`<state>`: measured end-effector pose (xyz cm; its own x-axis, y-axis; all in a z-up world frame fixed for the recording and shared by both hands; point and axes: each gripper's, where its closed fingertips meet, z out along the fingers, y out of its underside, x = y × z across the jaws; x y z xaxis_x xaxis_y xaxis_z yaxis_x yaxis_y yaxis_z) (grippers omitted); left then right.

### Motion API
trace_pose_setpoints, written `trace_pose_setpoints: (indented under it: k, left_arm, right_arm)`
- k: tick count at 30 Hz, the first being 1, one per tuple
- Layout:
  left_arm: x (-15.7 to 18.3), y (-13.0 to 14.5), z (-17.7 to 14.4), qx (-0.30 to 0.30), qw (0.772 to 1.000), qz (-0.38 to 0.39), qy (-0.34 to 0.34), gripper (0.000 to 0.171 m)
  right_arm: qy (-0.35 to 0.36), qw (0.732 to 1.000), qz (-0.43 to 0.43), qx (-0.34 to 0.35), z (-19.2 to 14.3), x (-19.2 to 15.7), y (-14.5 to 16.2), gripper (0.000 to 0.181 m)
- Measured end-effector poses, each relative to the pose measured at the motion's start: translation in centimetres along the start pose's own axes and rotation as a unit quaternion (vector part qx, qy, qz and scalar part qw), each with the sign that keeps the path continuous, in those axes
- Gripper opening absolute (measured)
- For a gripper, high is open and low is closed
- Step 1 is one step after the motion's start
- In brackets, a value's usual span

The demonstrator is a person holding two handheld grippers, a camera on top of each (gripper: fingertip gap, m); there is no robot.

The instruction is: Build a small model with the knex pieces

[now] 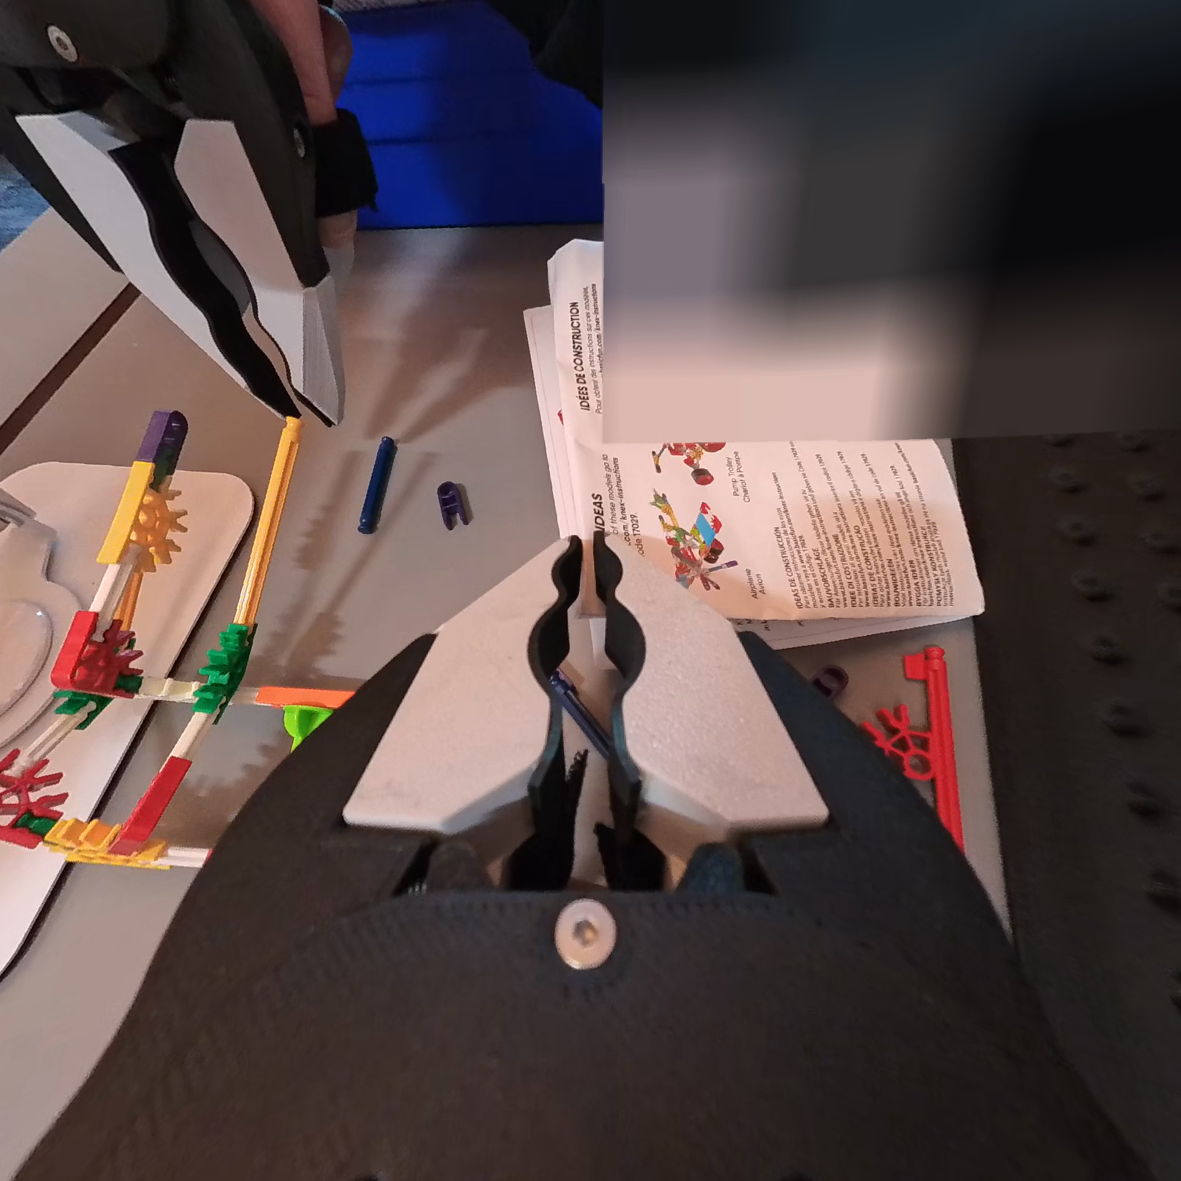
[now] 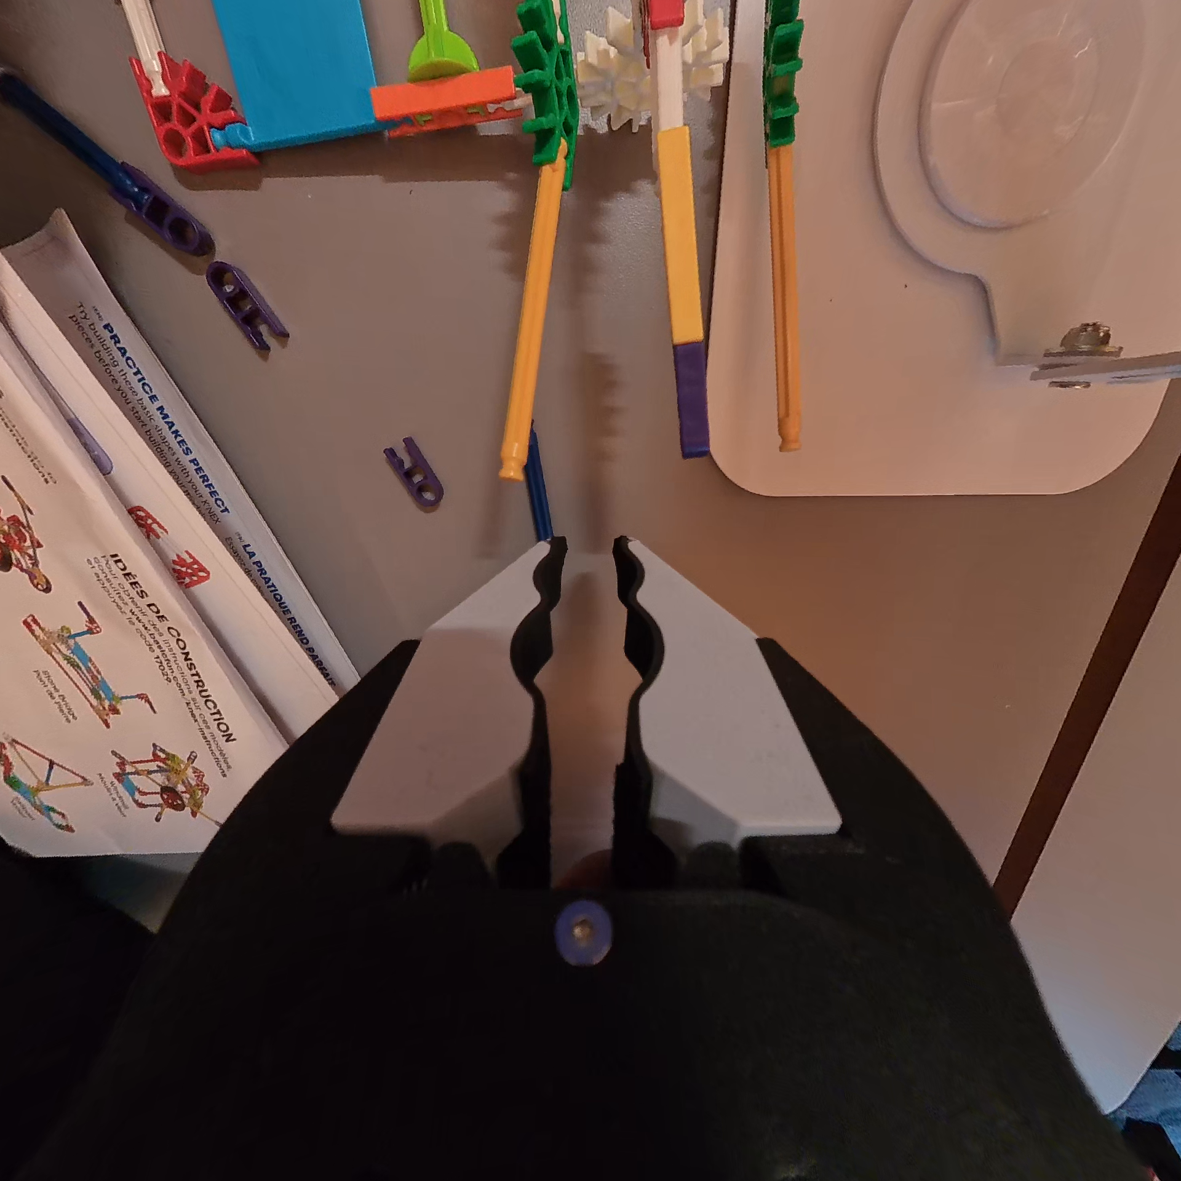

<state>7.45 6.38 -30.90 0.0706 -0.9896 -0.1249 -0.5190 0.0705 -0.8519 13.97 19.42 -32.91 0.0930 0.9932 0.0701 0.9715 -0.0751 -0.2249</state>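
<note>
Right gripper, fingers slightly apart, empty, poised just beside long yellow plastic rod; left gripper fingers nearly together, empty; approach the rod squarely

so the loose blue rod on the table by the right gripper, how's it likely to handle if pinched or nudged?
The blue rod looks thin, straight, moulded plastic: probably stiff and light. Lying flat on the smooth grey table, it may roll or skid if nudged sideways. Its narrow shaft could slip between the right gripper's parted wavy pads unless squarely centred.
</note>
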Motion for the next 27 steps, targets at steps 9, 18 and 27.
trace_pose_setpoints:
  k: [9,18,27]
  left_arm:
    - [0.3,0.9,0.3,-0.024,1.000,-0.008,0.012,0.014]
    - [-0.9,-0.4,-1.3,-0.019,1.000,-0.006,-0.018,0.029]
    - [-5.4,-4.0,-11.6,-0.023,0.984,0.037,-0.171,0.029]
  right_arm:
    - [0.001,1.000,-0.002,0.004,-0.2,-0.1,-0.2,0.015]
    - [0.005,1.000,-0.003,0.005,-0.6,-0.1,-0.2,0.015]
    - [0.012,1.000,-0.004,0.009,-1.1,-0.2,-0.2,0.015]
